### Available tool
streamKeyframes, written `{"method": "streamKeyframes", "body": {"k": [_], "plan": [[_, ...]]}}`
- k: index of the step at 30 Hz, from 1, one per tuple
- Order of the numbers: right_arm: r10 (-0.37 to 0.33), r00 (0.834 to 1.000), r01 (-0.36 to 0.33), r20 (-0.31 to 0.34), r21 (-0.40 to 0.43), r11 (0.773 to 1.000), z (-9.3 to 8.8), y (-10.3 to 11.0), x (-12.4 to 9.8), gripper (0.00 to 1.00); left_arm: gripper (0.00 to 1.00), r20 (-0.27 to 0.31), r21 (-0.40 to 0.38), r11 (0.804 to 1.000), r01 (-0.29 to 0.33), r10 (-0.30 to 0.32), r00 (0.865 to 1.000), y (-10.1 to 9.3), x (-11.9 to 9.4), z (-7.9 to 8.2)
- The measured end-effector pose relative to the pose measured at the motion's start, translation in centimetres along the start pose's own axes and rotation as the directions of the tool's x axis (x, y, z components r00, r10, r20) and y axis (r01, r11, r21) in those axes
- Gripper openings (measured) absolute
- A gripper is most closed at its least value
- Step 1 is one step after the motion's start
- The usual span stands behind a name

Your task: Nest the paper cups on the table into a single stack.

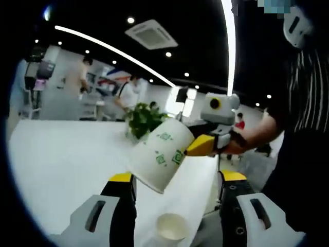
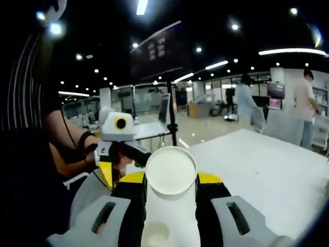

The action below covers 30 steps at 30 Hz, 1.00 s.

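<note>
Two cups: both paper, white; one held in the air, one standing on the table.
Held cup: white with green marks, tilted, mouth pointing down and away from the right gripper that carries it; in the right gripper view it sits between the jaws, its open mouth facing the camera.
Right gripper: jaws pinched on the held cup's base end; a person's hand grips it from the right.
Standing cup: upright on the white table, near its edge, just below the held cup, between the left gripper's jaws.
Left gripper: jaws spread wide, holding nothing; seen also in the right gripper view.
Background: green plant behind the held cup.
</note>
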State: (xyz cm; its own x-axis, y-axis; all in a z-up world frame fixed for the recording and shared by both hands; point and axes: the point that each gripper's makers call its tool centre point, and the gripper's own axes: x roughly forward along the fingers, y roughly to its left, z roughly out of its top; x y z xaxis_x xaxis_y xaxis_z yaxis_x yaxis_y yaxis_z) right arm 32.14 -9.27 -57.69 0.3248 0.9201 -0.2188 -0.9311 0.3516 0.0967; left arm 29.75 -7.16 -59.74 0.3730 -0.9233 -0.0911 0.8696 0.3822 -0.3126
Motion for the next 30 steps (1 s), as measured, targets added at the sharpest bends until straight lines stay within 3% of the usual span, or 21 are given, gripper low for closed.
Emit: {"method": "streamKeyframes", "body": {"k": [11,22,30], "plan": [[0.021,1.000,-0.021,-0.009,0.014,1.000,-0.9,0.4,-0.1,0.34,0.47,0.012,-0.025,1.000,0.018,-0.018,1.000,0.2,-0.5,0.4],[0.052,0.998,-0.051,-0.026,0.037,0.998,-1.6,1.2,0.2,0.33,0.24,0.027,-0.046,0.999,0.024,-0.023,0.999,0.5,-0.9,0.7],[0.063,0.998,-0.061,-0.027,0.063,0.996,-2.1,1.5,0.4,0.33,0.18,0.009,-0.072,0.996,0.048,-0.048,0.999,0.0,-0.9,0.6]]}}
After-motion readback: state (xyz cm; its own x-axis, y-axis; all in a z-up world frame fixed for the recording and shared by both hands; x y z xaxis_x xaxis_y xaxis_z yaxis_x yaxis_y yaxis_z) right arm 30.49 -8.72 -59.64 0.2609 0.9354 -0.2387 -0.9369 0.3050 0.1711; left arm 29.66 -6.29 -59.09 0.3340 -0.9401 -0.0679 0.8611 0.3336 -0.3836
